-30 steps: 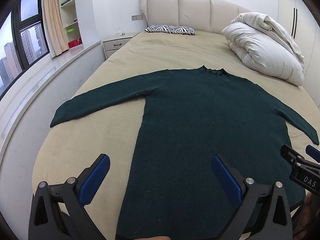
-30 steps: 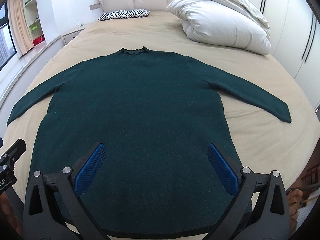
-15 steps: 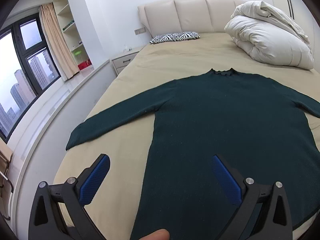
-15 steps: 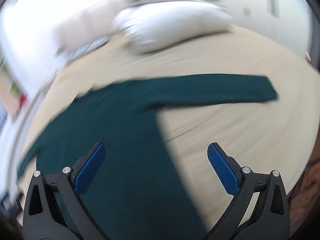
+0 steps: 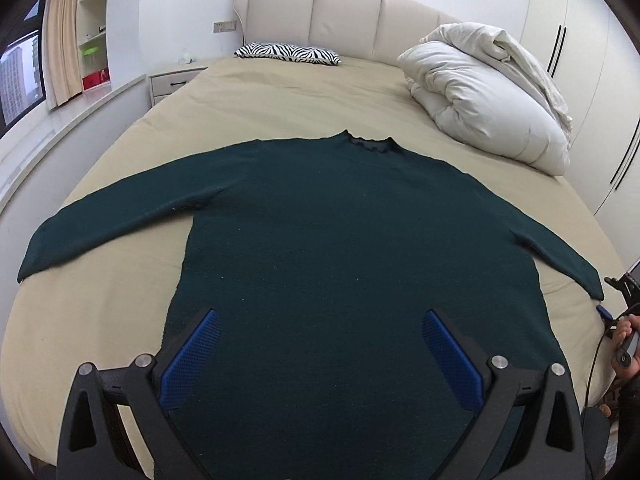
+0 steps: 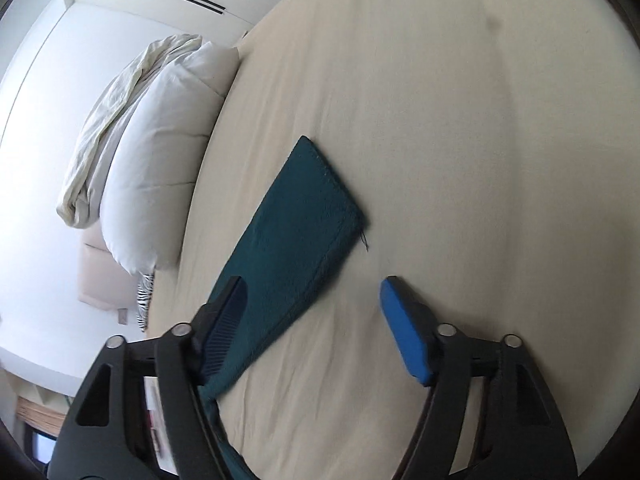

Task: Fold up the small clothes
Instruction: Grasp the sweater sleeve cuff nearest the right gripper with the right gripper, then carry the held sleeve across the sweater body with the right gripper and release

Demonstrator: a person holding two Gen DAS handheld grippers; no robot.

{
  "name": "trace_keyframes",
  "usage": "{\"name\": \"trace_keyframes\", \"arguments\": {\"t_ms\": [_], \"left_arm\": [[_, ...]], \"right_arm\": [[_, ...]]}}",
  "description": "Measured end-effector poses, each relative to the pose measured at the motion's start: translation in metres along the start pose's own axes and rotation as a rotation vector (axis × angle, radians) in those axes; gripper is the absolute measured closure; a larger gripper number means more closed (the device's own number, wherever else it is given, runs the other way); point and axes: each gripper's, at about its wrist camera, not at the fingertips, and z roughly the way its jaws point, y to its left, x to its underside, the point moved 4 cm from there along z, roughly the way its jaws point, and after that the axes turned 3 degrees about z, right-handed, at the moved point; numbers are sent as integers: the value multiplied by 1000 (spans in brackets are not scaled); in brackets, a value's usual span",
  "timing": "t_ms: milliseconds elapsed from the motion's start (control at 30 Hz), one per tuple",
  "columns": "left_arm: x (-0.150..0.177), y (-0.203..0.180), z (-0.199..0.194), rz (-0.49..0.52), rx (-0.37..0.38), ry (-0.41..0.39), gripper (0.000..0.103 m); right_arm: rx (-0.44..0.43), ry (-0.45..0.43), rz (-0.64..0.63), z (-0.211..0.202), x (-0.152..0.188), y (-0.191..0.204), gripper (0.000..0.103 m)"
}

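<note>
A dark green sweater (image 5: 340, 240) lies flat on the beige bed (image 5: 100, 320), neck toward the headboard and both sleeves spread out. My left gripper (image 5: 320, 320) hovers open over the sweater's lower body with nothing between its fingers. The right gripper (image 5: 610, 300) shows at the right edge, beside the right sleeve's cuff, with a hand (image 5: 626, 336) behind it. In the right wrist view, which is rolled on its side, that cuff (image 6: 304, 216) lies just ahead of the right gripper (image 6: 312, 300). Its jaws are closing: one finger (image 6: 228, 312) is over the sleeve, the other over bare sheet, and neither pad presses the cloth.
A bundled white duvet (image 5: 488, 96) lies at the far right of the bed, a zebra-print pillow (image 5: 288, 53) by the padded headboard (image 5: 344, 12). A nightstand (image 5: 176, 82) and a window ledge run along the left, white wardrobe doors (image 5: 580, 40) along the right.
The right gripper swung right from above the sweater's body to the right cuff, rolled over, and its jaws narrowed. The left gripper shifted sideways and now faces the sweater's middle.
</note>
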Motion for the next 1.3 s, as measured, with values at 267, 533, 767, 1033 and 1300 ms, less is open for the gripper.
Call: {"name": "trace_keyframes", "arguments": {"t_ms": [267,533,767,1033,1300], "left_arm": [[-1,15,8,-51,2,32,0],[6,41,18,-155,93,68,11],[-7,56,20,-227,187,34,11],[-33,77,31,-269,248,-3,16],[-44,80,73,-324,324,58,16]], "right_arm": [[-23,16,15,54,-31,20,64],[22,-7,-207,48,-12,76,96],[-142,123,-595,70,101,239,96],[-234,410,-840,156,320,330,96],[-168,561,-897,220,424,301,56]]}}
